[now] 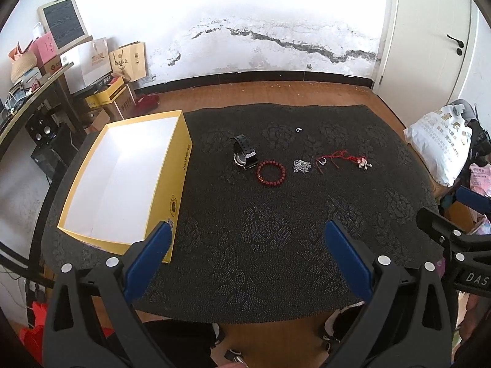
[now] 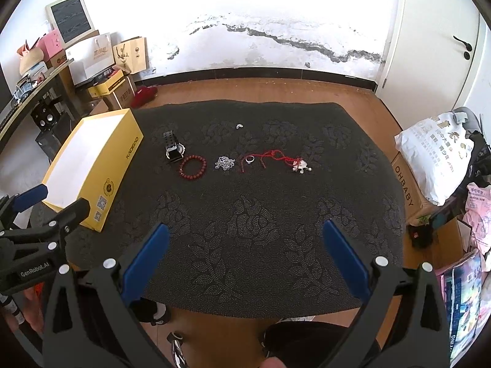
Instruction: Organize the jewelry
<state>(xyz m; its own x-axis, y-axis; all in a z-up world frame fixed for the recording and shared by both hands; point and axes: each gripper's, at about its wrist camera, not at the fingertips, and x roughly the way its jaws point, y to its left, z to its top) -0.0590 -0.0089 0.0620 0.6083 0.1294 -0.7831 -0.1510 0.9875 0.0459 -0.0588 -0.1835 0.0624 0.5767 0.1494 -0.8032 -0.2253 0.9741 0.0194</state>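
two claws hang spread and empty over the near edge of the dark patterned mat (image 1: 251,245), and neither one touches anything. your left gripper (image 1: 247,230) has its blue fingers (image 1: 147,260) wide apart, with the near corner of the yellow box (image 1: 181,165) just beside its left fingertip. that box sits open on the mat, white inside, with nothing visible in it, stretching away ahead and to the left of this claw. your right gripper (image 2: 245,230) is likewise spread wide, its blue fingers (image 2: 346,260) framing bare mat.

every piece of jewelry lies in a loose row well ahead of both claws, toward the far half of the mat. from your left claw, the black watch (image 1: 244,155) is almost straight ahead, lying just beyond the red bead bracelet (image 1: 271,173), the two close or touching. right of the bracelet come the silver chain (image 1: 300,165), bunched in a small heap, then the silver ring (image 1: 322,161) beside the red cord necklace (image 1: 340,156), whose pale pendant (image 1: 363,163) rests at its right end. a small silver piece (image 1: 298,129), too tiny to identify, lies alone farther out than the row.

from your right claw the same row sits ahead and slightly left, watch nearest the box, pendant ahead and a little right. each claw shows at the edge of the other's view, side by side and apart.
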